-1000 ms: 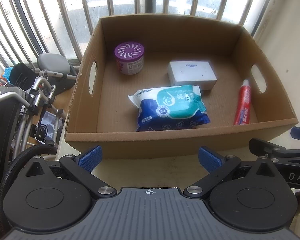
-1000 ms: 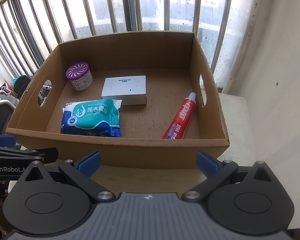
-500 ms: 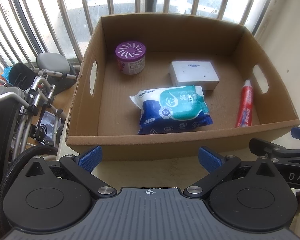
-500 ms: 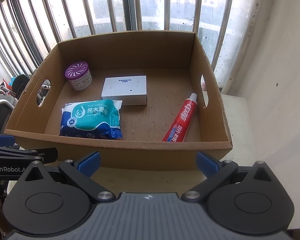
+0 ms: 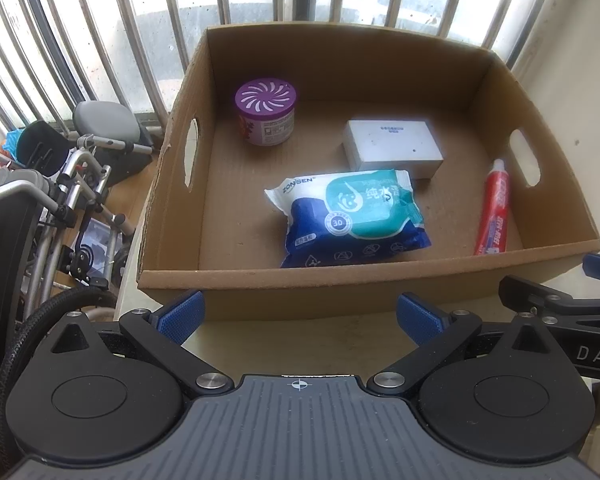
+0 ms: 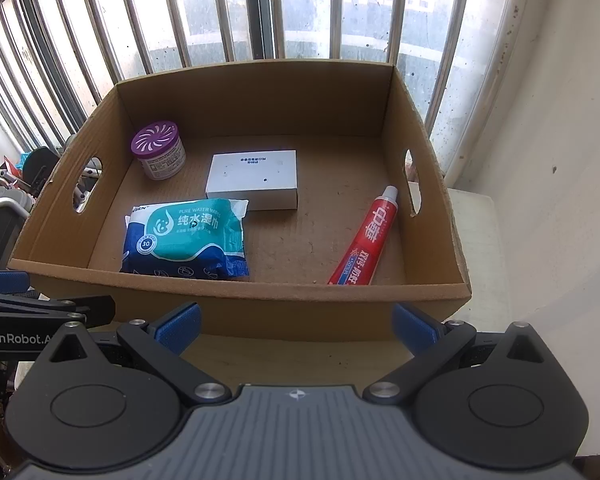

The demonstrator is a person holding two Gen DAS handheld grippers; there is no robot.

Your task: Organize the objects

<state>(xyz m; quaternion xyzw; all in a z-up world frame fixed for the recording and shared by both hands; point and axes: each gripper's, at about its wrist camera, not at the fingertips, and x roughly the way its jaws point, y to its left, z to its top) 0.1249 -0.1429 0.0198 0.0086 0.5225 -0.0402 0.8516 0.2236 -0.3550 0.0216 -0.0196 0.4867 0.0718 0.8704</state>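
An open cardboard box [image 5: 340, 292] [image 6: 236, 308] stands on a pale table by a barred window. Inside lie a purple-lidded jar [image 5: 266, 110] [image 6: 159, 155], a white box [image 5: 392, 148] [image 6: 254, 178], a blue-green wet-wipes pack [image 5: 352, 216] [image 6: 186, 240] and a red toothpaste tube [image 5: 496, 208] [image 6: 368, 240]. My left gripper [image 5: 300, 316] is open and empty in front of the box's near wall. My right gripper [image 6: 296, 326] is open and empty beside it, also before the near wall.
Window bars [image 6: 260, 12] run behind the box. A white wall [image 6: 560, 140] stands on the right. A wheelchair and other gear [image 5: 60, 184] crowd the floor on the left. The other gripper shows at each view's edge [image 5: 560, 308] [image 6: 28, 320].
Both grippers have risen slightly and look a little more down into the box. Both stay open; the objects have not moved.
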